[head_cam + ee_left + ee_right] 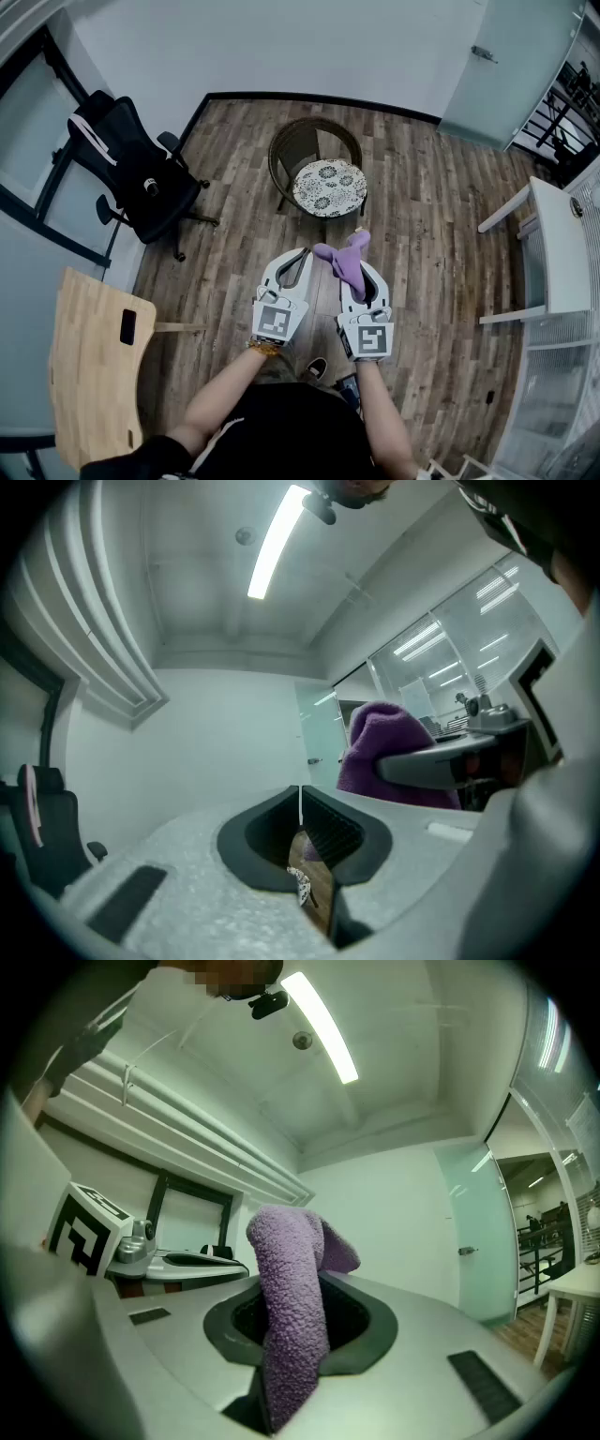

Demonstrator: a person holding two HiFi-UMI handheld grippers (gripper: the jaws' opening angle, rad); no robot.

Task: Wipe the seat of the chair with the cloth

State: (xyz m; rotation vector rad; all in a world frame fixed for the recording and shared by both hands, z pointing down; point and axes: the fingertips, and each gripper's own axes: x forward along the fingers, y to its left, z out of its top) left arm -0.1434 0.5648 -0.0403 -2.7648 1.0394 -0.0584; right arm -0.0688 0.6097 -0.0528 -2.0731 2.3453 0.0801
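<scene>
Wood floor (431, 225) runs from wall to wall in the room. The right hand-held gripper (362, 274) is clamped on a purple cloth (343, 261), and the loose end of the cloth sticks up past its tips. It is held up in the air, I think so it can be carried to the seat. The left hand-held gripper (298, 262) is closed with nothing in it, just beside the right one. Ahead stands the chair (314, 141), near the far edge of the floor, by the wall. Its flowery seat (329, 187) is bare and faces the person, so the cloth could go straight down on it. The floor between is open. A black chair (141, 178) stands well apart at the left edge, and a white tabletop (558, 248) at the right edge.
</scene>
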